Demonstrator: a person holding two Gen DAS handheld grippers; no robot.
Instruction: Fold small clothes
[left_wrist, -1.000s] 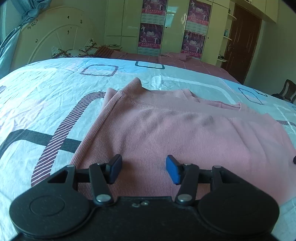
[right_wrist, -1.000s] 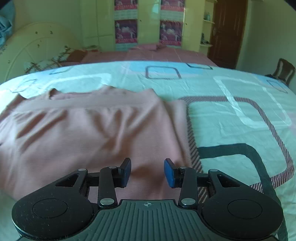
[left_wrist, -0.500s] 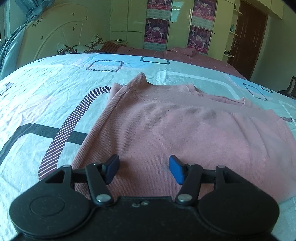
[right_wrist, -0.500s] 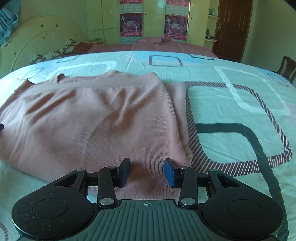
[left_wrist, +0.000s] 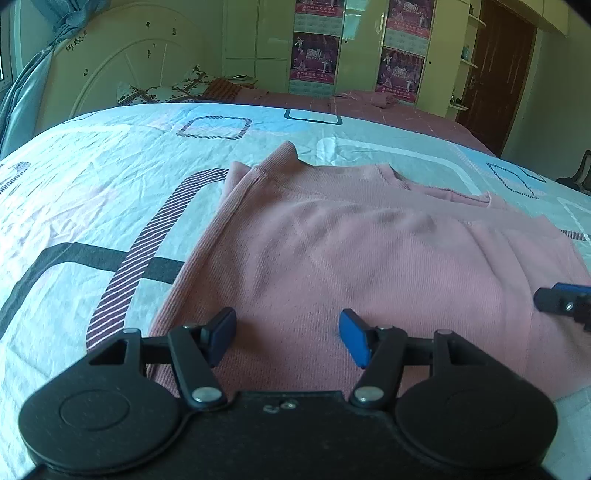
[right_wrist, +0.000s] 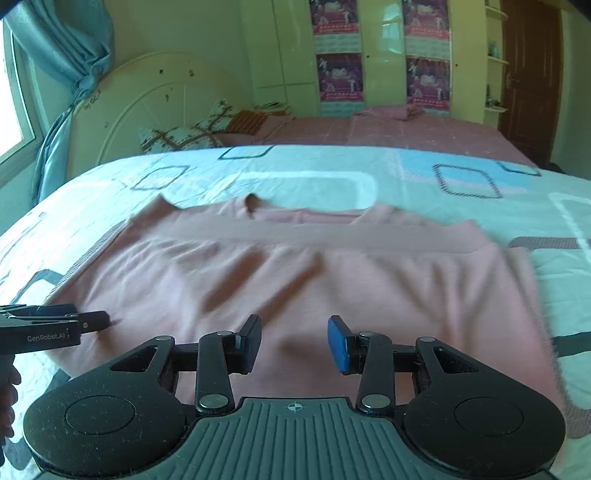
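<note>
Pink sweater (left_wrist: 388, 258) spread flat on a patterned bedsheet (left_wrist: 92, 192), folded once with the neckband toward the far side, creases across the middle in the right wrist view. Left gripper (left_wrist: 288, 336) over the near left part of the sweater, jaws apart, nothing between the blue pads (left_wrist: 354, 338), no cloth pinched. Right gripper (right_wrist: 294, 345) over the near edge further right, jaws partly apart and empty too, its tip just visible at the right edge of the left view.
</note>
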